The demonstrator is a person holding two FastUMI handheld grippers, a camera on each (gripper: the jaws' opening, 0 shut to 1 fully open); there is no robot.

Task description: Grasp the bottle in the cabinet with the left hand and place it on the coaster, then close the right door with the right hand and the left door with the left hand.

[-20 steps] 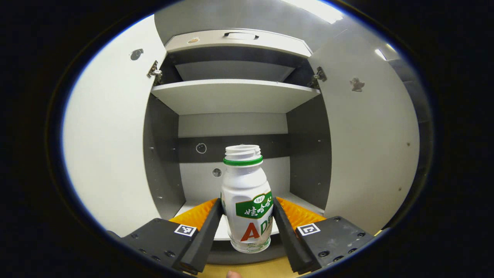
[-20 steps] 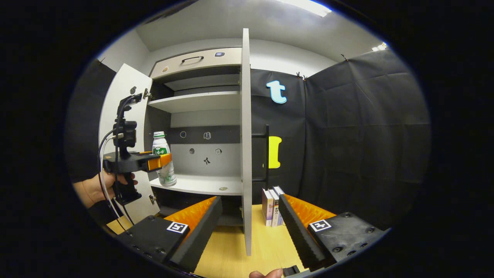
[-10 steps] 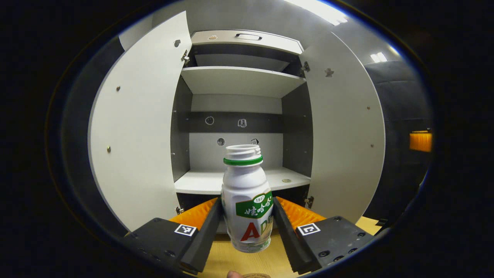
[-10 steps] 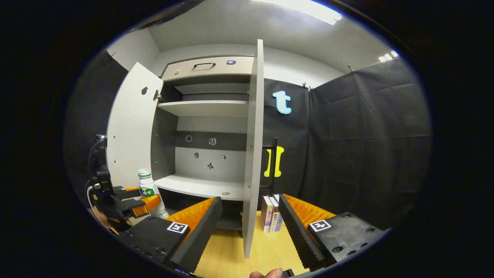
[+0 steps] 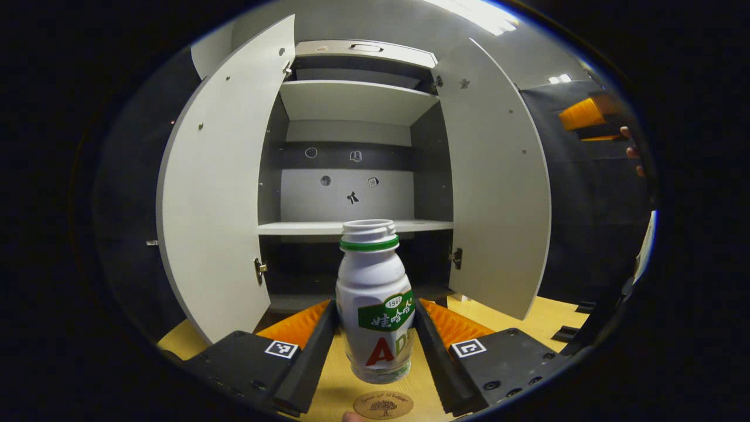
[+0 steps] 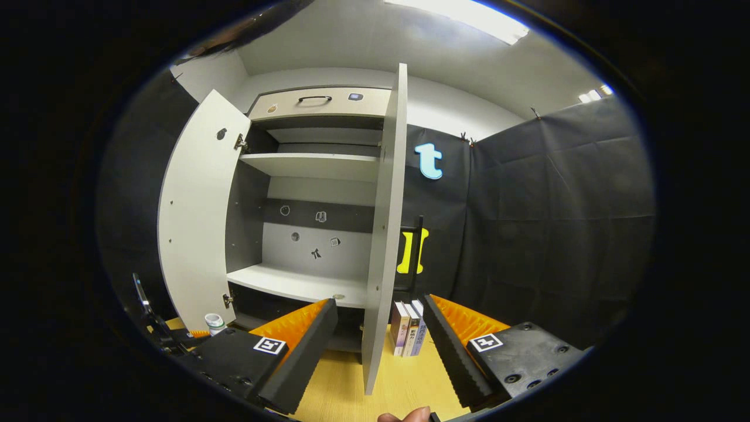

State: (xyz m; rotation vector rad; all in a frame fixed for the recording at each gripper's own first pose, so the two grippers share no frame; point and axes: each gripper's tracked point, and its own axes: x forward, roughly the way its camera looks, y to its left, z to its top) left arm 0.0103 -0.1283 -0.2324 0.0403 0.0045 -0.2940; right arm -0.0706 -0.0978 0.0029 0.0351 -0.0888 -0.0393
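- White plastic bottle (image 5: 375, 299) with a green neck ring and no cap stands upright between the left gripper's (image 5: 375, 340) two fingers, which press on its sides low on the label.
- Its base hangs just above a round wooden coaster (image 5: 384, 404) on the yellow wooden tabletop (image 5: 521, 319); whether it touches the coaster cannot be told.
- From the right gripper view, the bottle's rim (image 6: 214, 322) peeks out low at the left, in front of the cabinet and outside it.
- Behind the bottle, the cabinet (image 5: 351, 140) is open: its lower shelf (image 5: 304, 227) carries only a small flat disc (image 6: 338, 297) near the front edge, and the upper shelf (image 5: 357, 99) is bare.
- Small stickers dot the cabinet's back panel (image 5: 345, 187).
- Left door (image 5: 217, 187) and right door (image 5: 498, 193) both swing wide, leaving open room between them.
- Right gripper (image 6: 381, 346) has its jaws spread apart with nothing between them, the right door's edge (image 6: 384, 234) standing straight ahead in the gap.
- Three books (image 6: 408, 335) stand upright on the table just beyond that door.
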